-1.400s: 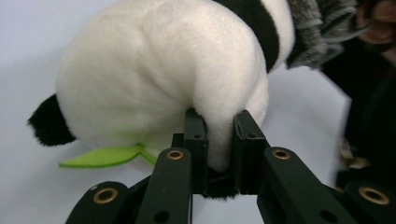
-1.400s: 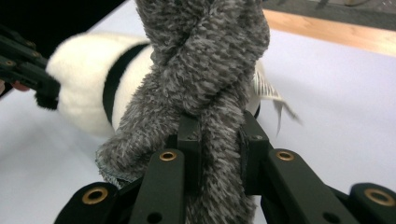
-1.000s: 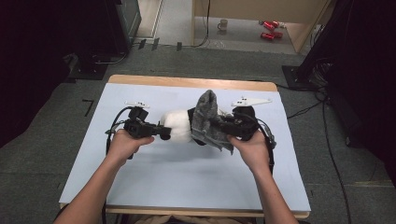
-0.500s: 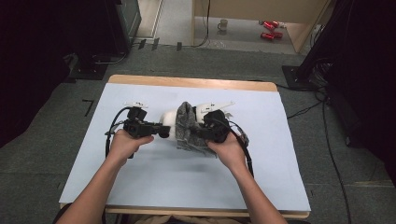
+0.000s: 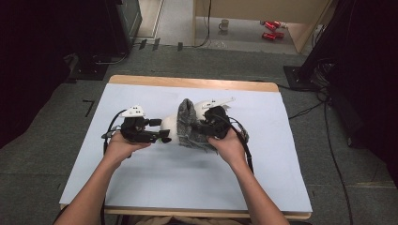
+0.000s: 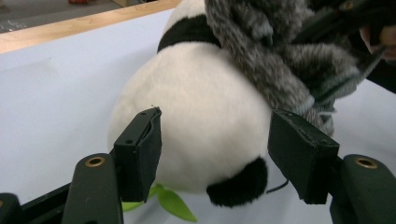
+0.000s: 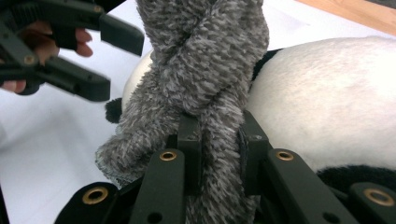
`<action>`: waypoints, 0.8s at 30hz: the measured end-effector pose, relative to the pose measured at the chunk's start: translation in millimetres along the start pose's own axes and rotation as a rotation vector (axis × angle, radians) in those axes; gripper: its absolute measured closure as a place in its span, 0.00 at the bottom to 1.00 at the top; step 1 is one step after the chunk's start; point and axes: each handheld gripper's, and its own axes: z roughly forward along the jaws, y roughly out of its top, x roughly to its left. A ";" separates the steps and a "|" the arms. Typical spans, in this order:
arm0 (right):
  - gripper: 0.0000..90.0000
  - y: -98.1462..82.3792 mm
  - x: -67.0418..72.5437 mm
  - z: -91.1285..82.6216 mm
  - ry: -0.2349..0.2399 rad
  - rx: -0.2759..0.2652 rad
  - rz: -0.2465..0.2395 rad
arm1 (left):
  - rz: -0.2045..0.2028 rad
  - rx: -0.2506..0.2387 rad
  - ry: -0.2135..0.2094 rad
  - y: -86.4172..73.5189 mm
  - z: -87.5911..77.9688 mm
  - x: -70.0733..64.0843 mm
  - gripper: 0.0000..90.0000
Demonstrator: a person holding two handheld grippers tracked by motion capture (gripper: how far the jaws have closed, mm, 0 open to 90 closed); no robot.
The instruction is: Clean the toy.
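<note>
- A plush panda [image 5: 170, 130] is lying near the middle of the light blue table [image 5: 141, 187], and I am using it as the landmark for all places.
- In the left gripper view, the panda [image 6: 196, 121] is showing a round white body with a black patch at its lower end and a black band farther up.
- A green leaf [image 6: 173, 204] is sticking out from under the panda, on the side nearest to the left gripper.
- A grey fuzzy scarf [image 5: 187, 123] is lying over the panda, on the side toward the right gripper, and it is rising above the panda's body.
- The left gripper [image 5: 162, 131] is standing just left of the panda in the high view. Its jaws have just been opening and are now standing wide; the panda's white body is sitting between them, but the pads [image 6: 142, 149] are not pressing on it.
- The right gripper [image 7: 219, 154] is standing just right of the panda in the high view [image 5: 199, 129]. Its jaws are standing narrow and are pinching a twisted strand of the grey scarf [image 7: 205, 79] right beside the panda's white body [image 7: 327, 98].
- The person's hands are holding both grippers on the near side of the panda.
</note>
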 end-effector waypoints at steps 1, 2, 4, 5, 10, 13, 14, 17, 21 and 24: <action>0.85 0.8 -0.6 0.3 -0.001 -0.004 0.002 | 0.006 0.002 -0.003 -2.1 0.8 0.7 0.38; 0.85 1.6 -1.4 0.9 0.003 -0.006 0.000 | 0.015 0.013 -0.007 -3.7 1.9 1.4 0.37; 0.85 3.5 -1.7 1.6 -0.001 -0.005 0.005 | 0.040 0.039 -0.018 -5.7 5.0 1.4 0.36; 0.85 4.0 -2.2 2.2 0.001 -0.007 0.001 | 0.054 0.044 -0.018 -6.6 6.7 0.8 0.34; 0.85 8.1 -3.1 4.5 0.000 -0.007 0.006 | 0.103 0.053 -0.002 -11.9 17.4 -0.3 0.28; 0.85 9.4 -3.5 5.8 -0.004 -0.012 0.009 | 0.113 0.046 0.016 -14.0 22.3 0.7 0.26; 0.85 10.0 -4.0 6.3 -0.002 -0.015 0.013 | 0.116 0.035 0.026 -15.2 23.6 0.8 0.26; 0.85 12.5 -4.7 7.7 -0.003 -0.020 0.023 | 0.148 -0.018 0.090 -24.9 27.4 -0.1 0.33; 0.85 16.1 0.4 8.2 -0.002 -0.018 0.023 | 0.125 -0.021 0.118 -24.0 26.9 -0.1 0.47; 0.85 22.0 8.3 7.8 0.020 -0.038 0.013 | 0.081 -0.030 0.123 -22.2 26.6 1.0 0.54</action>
